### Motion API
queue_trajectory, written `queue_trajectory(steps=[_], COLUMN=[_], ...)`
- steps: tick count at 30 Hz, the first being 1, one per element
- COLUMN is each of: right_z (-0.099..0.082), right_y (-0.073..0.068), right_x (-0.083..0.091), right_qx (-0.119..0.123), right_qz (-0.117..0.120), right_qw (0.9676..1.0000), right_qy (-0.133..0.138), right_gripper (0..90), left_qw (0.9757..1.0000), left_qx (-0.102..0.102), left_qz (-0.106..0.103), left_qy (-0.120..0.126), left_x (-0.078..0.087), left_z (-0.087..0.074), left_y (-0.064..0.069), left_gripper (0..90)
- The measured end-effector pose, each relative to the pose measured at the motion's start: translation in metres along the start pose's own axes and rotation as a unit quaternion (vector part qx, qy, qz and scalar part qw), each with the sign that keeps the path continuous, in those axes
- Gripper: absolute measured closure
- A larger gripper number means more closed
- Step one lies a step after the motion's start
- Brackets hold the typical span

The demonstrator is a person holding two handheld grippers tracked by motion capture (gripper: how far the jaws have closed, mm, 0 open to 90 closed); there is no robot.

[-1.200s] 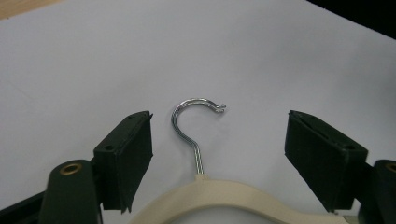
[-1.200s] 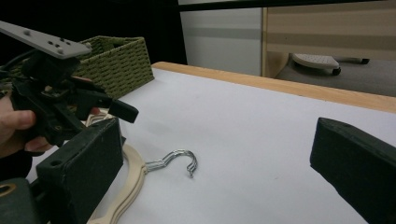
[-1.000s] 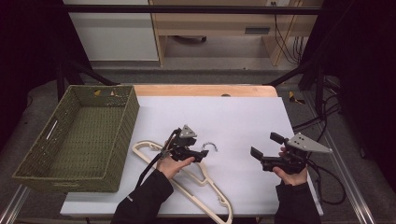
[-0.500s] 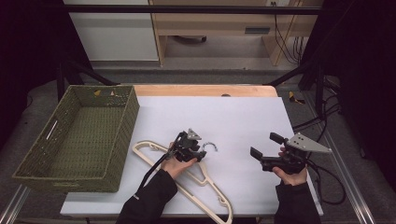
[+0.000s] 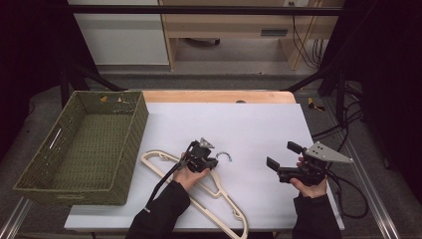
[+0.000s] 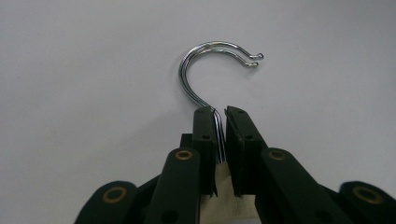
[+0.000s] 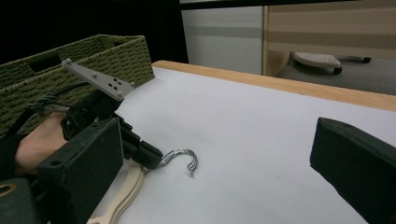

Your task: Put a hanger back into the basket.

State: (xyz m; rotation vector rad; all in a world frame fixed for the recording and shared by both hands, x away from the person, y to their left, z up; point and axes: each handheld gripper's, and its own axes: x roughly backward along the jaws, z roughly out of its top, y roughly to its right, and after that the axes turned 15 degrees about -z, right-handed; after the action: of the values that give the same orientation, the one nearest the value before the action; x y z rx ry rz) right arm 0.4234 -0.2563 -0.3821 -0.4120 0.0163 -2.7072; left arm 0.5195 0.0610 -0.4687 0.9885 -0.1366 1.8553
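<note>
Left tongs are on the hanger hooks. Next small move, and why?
Probably lift the left tongs slightly and carry toward the basket. Its jaws are already shut on the metal hooks of the cream hangers, which lie flat on the table; the right tongs hang open, apart.

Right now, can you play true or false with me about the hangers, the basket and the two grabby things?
1. The left gripper has its jaws closed on the metal hook of the hangers. True.
2. The hangers are inside the basket. False: they lie on the white table, beside the basket.
3. The right gripper holds a hanger too. False: its jaws are wide apart with nothing between them.
4. The basket sits at the left side of the table. True.
5. The hook is made of green plastic. False: it is shiny silver metal.
</note>
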Motion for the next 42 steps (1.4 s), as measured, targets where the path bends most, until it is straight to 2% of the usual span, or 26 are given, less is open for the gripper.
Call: queue_trajectory(steps=[5, 10, 11, 16, 18, 22, 25, 31, 42], right_z=[0.000, -0.001, -0.001, -0.001, -0.002, -0.003, -0.004, -0.005, -0.008], right_y=[0.000, -0.001, -0.001, -0.004, -0.005, -0.009, -0.017, -0.033, -0.063], right_x=[0.000, -0.001, -0.001, -0.003, -0.004, -0.008, -0.012, -0.019, -0.032], right_qx=[0.000, 0.003, 0.001, -0.004, -0.007, -0.006, -0.011, -0.015, -0.021], right_qz=[0.000, 0.002, 0.004, 0.010, 0.014, 0.024, 0.035, 0.061, 0.085], right_qw=[1.0000, 1.0000, 1.0000, 0.9999, 0.9999, 0.9996, 0.9991, 0.9975, 0.9943], right_qy=[0.000, -0.003, -0.003, -0.002, -0.003, -0.011, -0.021, -0.033, -0.060], right_gripper=[2.9, 3.1, 3.2, 4.6, 4.9, 5.2, 5.6, 7.0, 12.4], left_qw=[1.0000, 0.9998, 0.9997, 0.9992, 0.9988, 0.9984, 0.9974, 0.9964, 0.9939], left_qx=[-0.001, 0.000, 0.002, -0.004, -0.013, -0.018, -0.023, -0.029, -0.039], left_qz=[0.007, 0.020, 0.022, 0.035, 0.043, 0.044, 0.054, 0.056, 0.057], left_qy=[0.004, 0.006, 0.012, 0.021, 0.020, 0.031, 0.041, 0.056, 0.086], left_x=[0.000, -0.001, -0.001, 0.005, 0.009, 0.018, 0.024, 0.035, 0.054], left_z=[0.000, 0.001, 0.000, 0.002, 0.003, 0.002, 0.001, 0.000, -0.004], left_y=[0.003, 0.007, 0.008, 0.013, 0.016, 0.021, 0.024, 0.031, 0.046], left_gripper=[86.8, 87.5, 87.6, 88.0, 88.1, 88.2, 88.3, 88.4, 88.4])
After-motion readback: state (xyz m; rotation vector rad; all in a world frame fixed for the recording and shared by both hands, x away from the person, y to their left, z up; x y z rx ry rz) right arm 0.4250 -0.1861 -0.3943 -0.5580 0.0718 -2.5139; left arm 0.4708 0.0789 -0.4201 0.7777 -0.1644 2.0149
